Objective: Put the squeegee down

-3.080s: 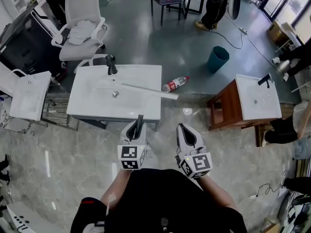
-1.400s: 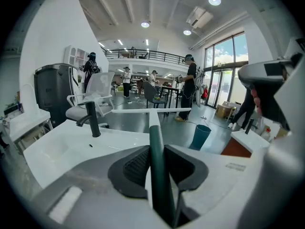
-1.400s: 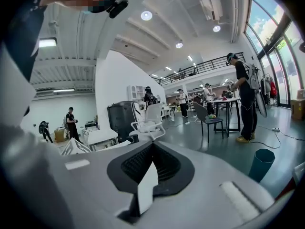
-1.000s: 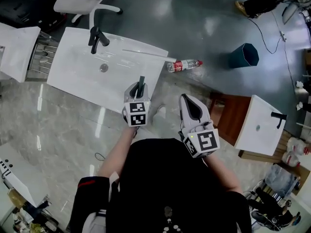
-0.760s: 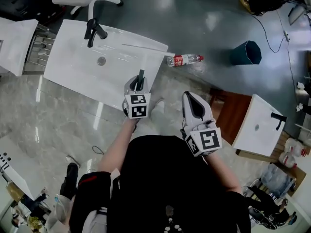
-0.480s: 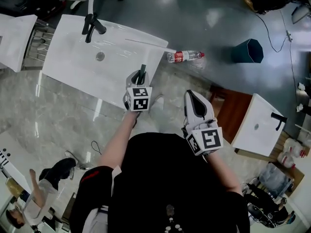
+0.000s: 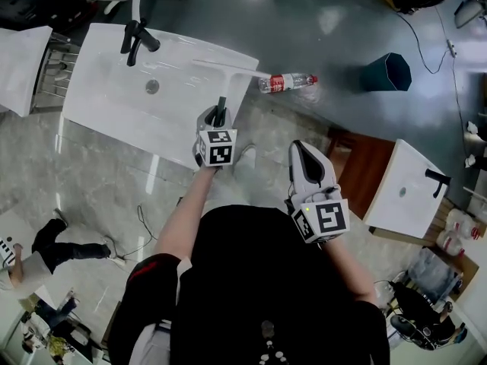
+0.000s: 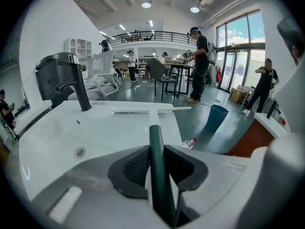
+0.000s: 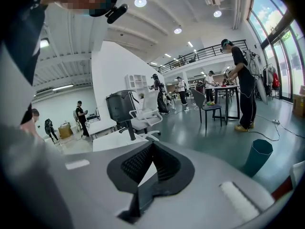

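Note:
The squeegee (image 7: 228, 68) has a long white blade and a dark green handle (image 8: 155, 147). My left gripper (image 7: 219, 115) is shut on that handle, and both pads press its sides in the left gripper view (image 8: 153, 149). The blade (image 8: 152, 110) lies crosswise over the far right part of the white sink top (image 7: 114, 105); whether it touches I cannot tell. My right gripper (image 7: 304, 158) hangs off to the right above the floor. It is shut with nothing between its pads (image 9: 151, 149).
A black faucet (image 7: 133, 40) stands at the sink's far left. A plastic bottle (image 7: 287, 83) lies on the floor past the sink's corner, and a teal bin (image 7: 386, 72) stands further right. A second sink on a wooden cabinet (image 7: 403, 192) is at my right.
My left gripper has sunk with the squeegee, bringing the blade closer over the sink's far corner. The right gripper has hardly shifted.

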The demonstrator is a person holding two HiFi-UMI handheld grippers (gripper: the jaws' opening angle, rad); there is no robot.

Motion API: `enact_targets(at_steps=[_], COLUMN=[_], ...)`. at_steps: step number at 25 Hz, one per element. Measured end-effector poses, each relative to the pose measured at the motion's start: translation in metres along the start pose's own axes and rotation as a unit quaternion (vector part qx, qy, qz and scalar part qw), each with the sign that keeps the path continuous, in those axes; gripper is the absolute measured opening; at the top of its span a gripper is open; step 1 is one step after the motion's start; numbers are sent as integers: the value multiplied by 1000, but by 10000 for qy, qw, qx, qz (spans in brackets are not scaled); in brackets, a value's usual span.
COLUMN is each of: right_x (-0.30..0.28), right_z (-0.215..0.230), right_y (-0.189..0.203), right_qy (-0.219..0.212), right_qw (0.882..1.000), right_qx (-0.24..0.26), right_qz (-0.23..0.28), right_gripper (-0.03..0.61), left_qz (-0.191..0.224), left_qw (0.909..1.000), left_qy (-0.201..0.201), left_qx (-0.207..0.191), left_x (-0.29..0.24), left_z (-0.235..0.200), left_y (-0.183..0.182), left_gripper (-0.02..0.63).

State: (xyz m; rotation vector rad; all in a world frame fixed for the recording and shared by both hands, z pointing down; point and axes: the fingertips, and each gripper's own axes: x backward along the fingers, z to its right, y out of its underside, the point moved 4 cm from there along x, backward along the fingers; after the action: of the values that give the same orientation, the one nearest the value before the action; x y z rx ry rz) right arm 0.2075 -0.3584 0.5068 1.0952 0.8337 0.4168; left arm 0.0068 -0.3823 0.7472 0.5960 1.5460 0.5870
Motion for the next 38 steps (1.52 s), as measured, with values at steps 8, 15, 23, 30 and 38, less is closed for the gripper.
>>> enact_targets(at_steps=[8, 15, 23, 30, 38], right_x=[11, 13, 9, 2, -1], right_z=[4, 5, -5, -15, -33], right_y=[8, 11, 11, 9, 8], right_qy=[200, 295, 233, 187, 173], right_qw=[9998, 9995, 9997, 9998, 9998], right_qx=[-49, -61, -17, 14, 20], right_qz=[-25, -43, -69, -65, 20], right_gripper=[2, 2, 2, 2, 2], left_qz=[-61, -114, -106, -20, 215], left_qw=[10000, 9997, 9995, 9983, 9981], left_qy=[18, -56, 165, 544, 571], left_qx=[-56, -188, -257, -193, -115], left_x=[-5, -11, -11, -7, 17], left_z=[-1, 0, 3, 5, -5], left_y=[2, 5, 5, 8, 7], left_gripper=[106, 107, 138, 210, 218])
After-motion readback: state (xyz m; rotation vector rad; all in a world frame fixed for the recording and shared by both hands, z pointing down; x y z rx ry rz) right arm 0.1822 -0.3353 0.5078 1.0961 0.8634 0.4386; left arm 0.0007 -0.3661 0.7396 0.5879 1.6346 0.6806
